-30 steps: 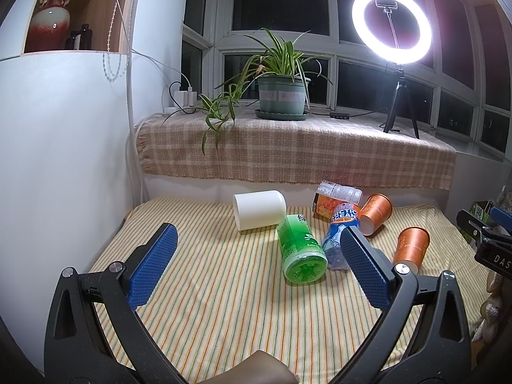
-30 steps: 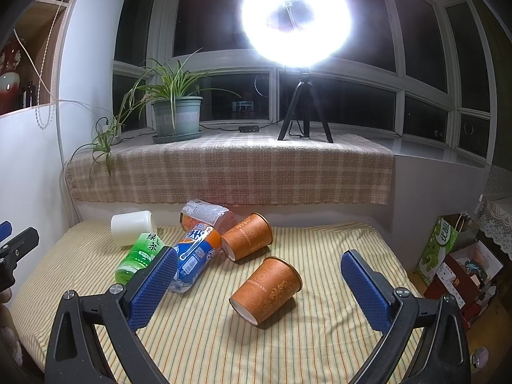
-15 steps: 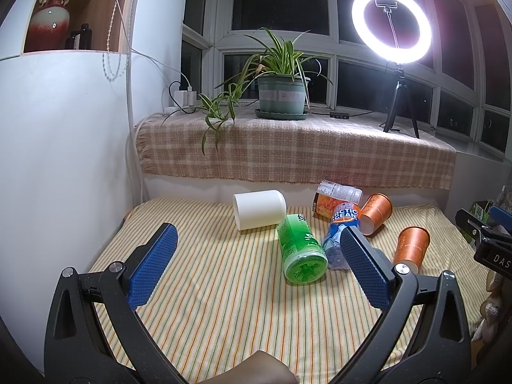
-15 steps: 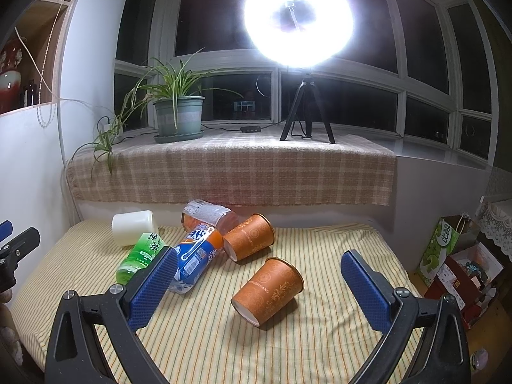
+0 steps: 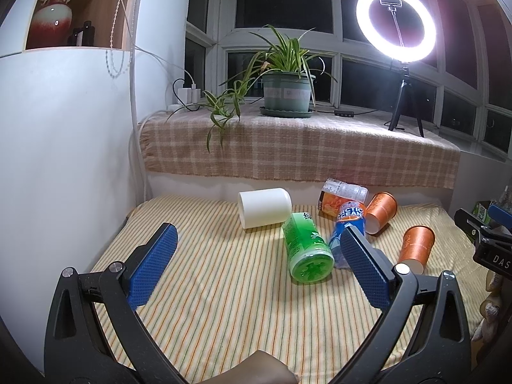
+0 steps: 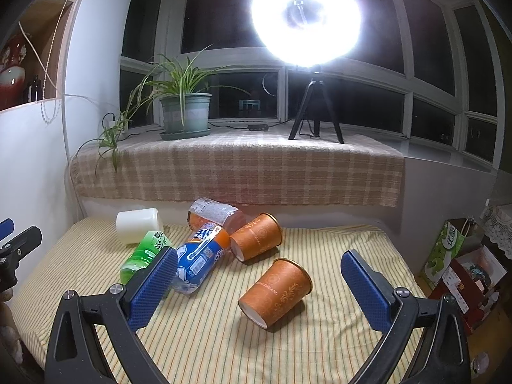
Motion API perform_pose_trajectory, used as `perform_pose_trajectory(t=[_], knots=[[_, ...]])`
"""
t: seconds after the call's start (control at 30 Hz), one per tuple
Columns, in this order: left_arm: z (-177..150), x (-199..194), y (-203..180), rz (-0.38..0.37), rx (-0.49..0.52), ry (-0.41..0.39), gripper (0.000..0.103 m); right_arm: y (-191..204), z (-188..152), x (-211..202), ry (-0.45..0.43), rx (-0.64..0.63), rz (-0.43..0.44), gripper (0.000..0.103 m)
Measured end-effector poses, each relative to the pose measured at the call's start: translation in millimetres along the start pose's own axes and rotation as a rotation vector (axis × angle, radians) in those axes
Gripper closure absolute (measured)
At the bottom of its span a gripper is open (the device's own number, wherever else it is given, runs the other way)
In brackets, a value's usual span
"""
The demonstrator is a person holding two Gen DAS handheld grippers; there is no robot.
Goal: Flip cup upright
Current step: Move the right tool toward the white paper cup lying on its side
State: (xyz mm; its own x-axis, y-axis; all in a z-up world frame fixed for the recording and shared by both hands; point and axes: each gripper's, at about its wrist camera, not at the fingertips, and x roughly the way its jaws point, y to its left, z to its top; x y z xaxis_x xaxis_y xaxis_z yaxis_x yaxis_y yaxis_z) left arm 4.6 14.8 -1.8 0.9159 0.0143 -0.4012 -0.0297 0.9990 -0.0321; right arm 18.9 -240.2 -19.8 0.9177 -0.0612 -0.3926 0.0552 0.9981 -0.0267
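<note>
Two orange paper cups lie on their sides on the striped cloth. The near cup [image 6: 276,291] lies ahead of my right gripper [image 6: 259,265], between its open fingers in view but farther off; it also shows in the left wrist view [image 5: 416,248]. The far cup [image 6: 257,236] [image 5: 380,212] lies by the bottles. A white cup [image 5: 265,207] [image 6: 138,224] lies on its side at the back left. My left gripper [image 5: 256,249] is open and empty, short of the white cup and green bottle.
A green bottle [image 5: 305,249], a blue bottle [image 6: 200,257] and an orange-label bottle [image 5: 340,196] lie tipped in the middle. A plaid-covered sill [image 6: 236,166] holds a potted plant [image 5: 286,92] and ring light tripod [image 6: 315,108]. A white wall [image 5: 64,160] stands left; bags [image 6: 460,265] sit right.
</note>
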Motion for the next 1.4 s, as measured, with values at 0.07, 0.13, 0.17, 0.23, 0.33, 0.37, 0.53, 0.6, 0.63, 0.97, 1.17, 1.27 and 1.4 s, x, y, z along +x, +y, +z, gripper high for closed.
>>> perform_pose_trajectory(t=[0.07, 0.13, 0.17, 0.23, 0.33, 0.37, 0.53, 0.6, 0.63, 0.97, 1.17, 1.27, 1.4], knots=[[-1.3, 2.5, 2.0, 0.007, -0.001, 0.005, 0.0, 1.9, 0.0, 2.2, 0.001, -0.009, 0.01, 0.0], [-2.3, 4.8, 3.3, 0.016, -0.002, 0.01, 0.0, 6.4, 0.3, 6.9, 0.007, -0.025, 0.031, 0.0], [-2.8, 5.8, 4.5, 0.021, -0.002, 0.013, 0.0, 8.3, 0.5, 8.6, 0.009, -0.033, 0.041, 0.0], [-3.8, 7.4, 6.9, 0.03, -0.005, 0.018, 0.0, 13.1, 1.6, 12.6, 0.013, -0.054, 0.068, 0.0], [-5.4, 10.2, 11.3, 0.042, -0.01, 0.024, 0.0, 23.3, 4.2, 20.1, 0.015, -0.093, 0.107, 0.0], [-5.2, 10.8, 12.8, 0.044, -0.011, 0.025, 0.0, 26.1, 5.2, 22.6, 0.015, -0.105, 0.125, 0.0], [-5.5, 13.3, 21.3, 0.068, -0.014, 0.032, 0.0, 45.6, 12.4, 41.9, 0.03, -0.162, 0.204, 0.0], [-6.0, 14.4, 25.9, 0.079, -0.016, 0.036, 0.0, 53.5, 15.1, 49.6, 0.034, -0.191, 0.229, 0.0], [-6.0, 14.7, 28.4, 0.084, -0.017, 0.038, 0.0, 57.9, 16.1, 53.9, 0.035, -0.211, 0.245, 0.0], [-8.7, 19.6, 52.2, 0.144, -0.025, 0.06, 0.0, 102.2, 33.1, 94.5, 0.084, -0.405, 0.403, 0.0], [-11.7, 20.7, 64.8, 0.168, -0.035, 0.067, 0.0, 136.5, 39.0, 117.5, 0.12, -0.575, 0.494, 0.0], [-13.4, 20.5, 71.3, 0.179, -0.043, 0.073, 0.0, 153.7, 38.8, 128.6, 0.145, -0.65, 0.536, 0.0], [-16.8, 19.6, 79.0, 0.193, -0.041, 0.084, 0.0, 173.5, 38.6, 148.0, 0.202, -0.718, 0.581, 0.001]])
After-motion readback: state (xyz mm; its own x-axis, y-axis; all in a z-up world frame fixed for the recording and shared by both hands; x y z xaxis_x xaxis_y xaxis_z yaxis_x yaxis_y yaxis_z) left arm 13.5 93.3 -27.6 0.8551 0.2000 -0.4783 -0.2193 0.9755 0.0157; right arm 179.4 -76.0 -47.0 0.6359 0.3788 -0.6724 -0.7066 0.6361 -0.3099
